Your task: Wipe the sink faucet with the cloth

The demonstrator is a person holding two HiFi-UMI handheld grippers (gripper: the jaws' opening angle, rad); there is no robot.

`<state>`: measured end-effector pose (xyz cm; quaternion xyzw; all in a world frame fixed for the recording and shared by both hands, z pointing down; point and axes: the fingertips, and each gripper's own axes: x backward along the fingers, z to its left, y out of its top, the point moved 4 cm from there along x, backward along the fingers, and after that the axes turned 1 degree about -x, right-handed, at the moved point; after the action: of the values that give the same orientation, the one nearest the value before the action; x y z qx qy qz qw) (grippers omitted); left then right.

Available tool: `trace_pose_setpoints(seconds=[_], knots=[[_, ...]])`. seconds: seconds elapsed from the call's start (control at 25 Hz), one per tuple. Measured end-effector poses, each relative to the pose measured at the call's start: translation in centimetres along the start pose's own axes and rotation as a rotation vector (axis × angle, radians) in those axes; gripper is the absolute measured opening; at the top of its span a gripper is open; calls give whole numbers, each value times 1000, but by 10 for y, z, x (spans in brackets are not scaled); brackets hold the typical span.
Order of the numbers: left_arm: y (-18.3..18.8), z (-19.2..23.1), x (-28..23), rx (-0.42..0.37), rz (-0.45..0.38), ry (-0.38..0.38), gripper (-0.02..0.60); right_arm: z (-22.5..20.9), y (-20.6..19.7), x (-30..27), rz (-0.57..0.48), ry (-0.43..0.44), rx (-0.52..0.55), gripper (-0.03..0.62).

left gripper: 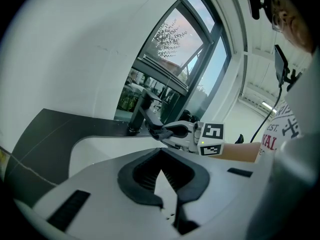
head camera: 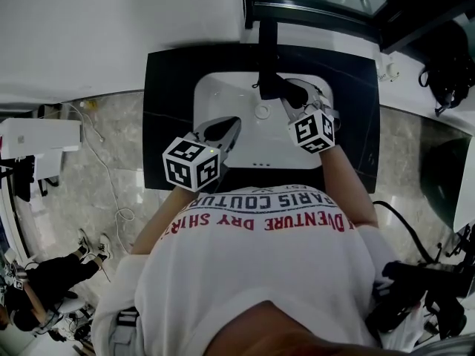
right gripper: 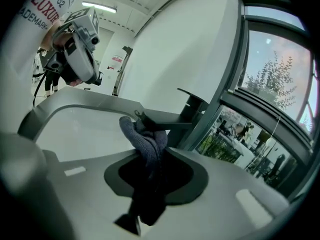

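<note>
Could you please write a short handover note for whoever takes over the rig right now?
Left gripper: jaws shut, empty, above the sink.
Right gripper: jaws shut on the cloth, which lies against the spout of the faucet.
Done: cloth gripped and at the faucet.
Left: wipe spout and body. The pictures do not show how much is wiped.

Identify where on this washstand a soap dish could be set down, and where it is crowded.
Free: the black counter strip between the basin and the counter's left edge, and the matching strip right of the basin. Crowded: around the faucet, where the right gripper holds the cloth, and the basin's left half under the left gripper.
</note>
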<state>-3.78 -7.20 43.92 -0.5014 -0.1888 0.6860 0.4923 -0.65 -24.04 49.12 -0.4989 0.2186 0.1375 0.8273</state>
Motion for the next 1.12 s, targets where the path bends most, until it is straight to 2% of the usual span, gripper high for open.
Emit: trace_pose_setpoints(seconds=[0.28,0.44,0.56,0.72,0.84,0.92,1.12], knots=[[-5,-21,4,-12,-14,10,0,5,-7,11,33,36,-43,78],[-4,-38,8,-27,-30,17,2,13,-10,36,13,47,-94,78],[-3,-62,11,-25,-55,13,2,19,-9,63,-55,78,-225,78],[3,-93,17,-64,-84,20,1,24,8,101,-213,131,-447,78],[7,-111,26,-70,-112,28,2,27,21,124,-312,167,-563,78],[9,-119,29,-73,-120,30,2,25,27,133,-350,165,-594,78],[6,-118,25,-47,-127,41,2,27,33,125,-378,146,-582,78]])
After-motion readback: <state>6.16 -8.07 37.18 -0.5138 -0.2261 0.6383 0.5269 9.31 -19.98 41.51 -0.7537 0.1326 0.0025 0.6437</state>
